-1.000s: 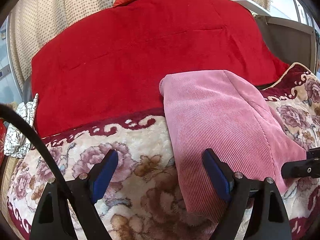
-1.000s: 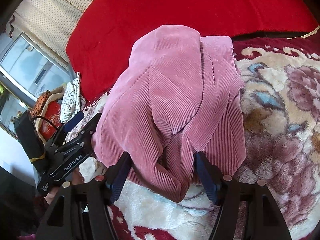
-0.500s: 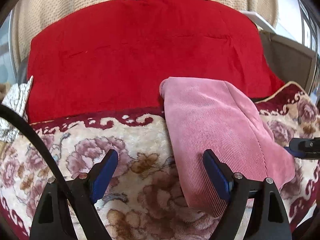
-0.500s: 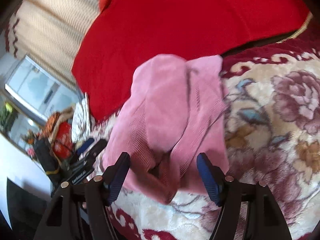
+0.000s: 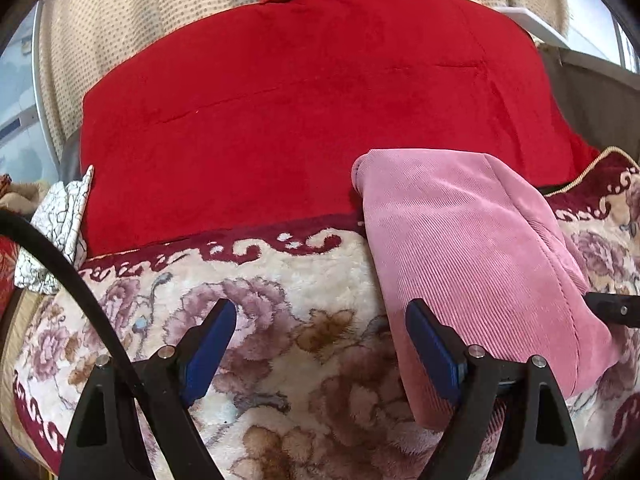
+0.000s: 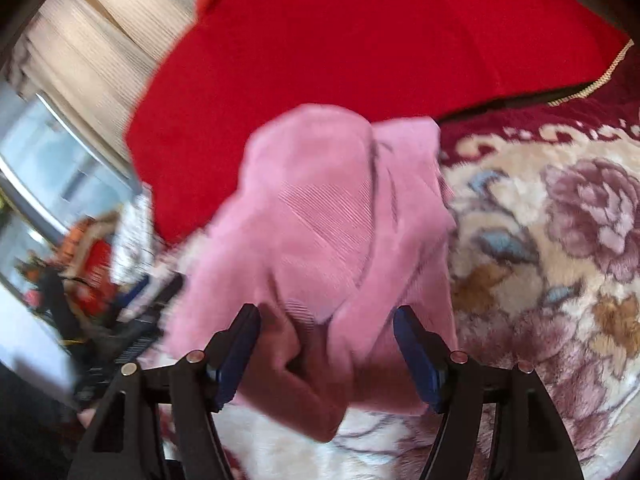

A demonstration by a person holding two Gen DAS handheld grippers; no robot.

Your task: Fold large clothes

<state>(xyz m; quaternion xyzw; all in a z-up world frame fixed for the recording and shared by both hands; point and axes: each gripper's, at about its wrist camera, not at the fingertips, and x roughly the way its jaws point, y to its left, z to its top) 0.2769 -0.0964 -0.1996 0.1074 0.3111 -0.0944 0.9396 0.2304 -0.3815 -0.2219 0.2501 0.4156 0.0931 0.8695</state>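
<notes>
A folded pink corduroy garment (image 5: 472,248) lies on the floral blanket (image 5: 300,360), its far end reaching the red quilt. My left gripper (image 5: 320,312) stands open just left of it, over bare blanket, with its right finger (image 5: 432,352) above the garment's near left edge. In the right wrist view, which is blurred, the garment (image 6: 332,232) shows its layered folds. My right gripper (image 6: 326,316) stands open with the garment's near end between its fingers; I see no pad pressing on it. Its black tip (image 5: 612,310) also shows at the garment's right side.
A red quilt (image 5: 300,100) covers the far half of the bed, with a beige dotted curtain (image 5: 160,20) behind it. A white patterned cloth (image 5: 60,224) hangs at the left edge. A window (image 6: 48,160) and clutter (image 6: 88,264) lie to the left. A black cable (image 5: 60,264) crosses the left view.
The right wrist view has drawn back and up a little from the garment and is now blurred. The garment lies as before. The left gripper has hardly moved.
</notes>
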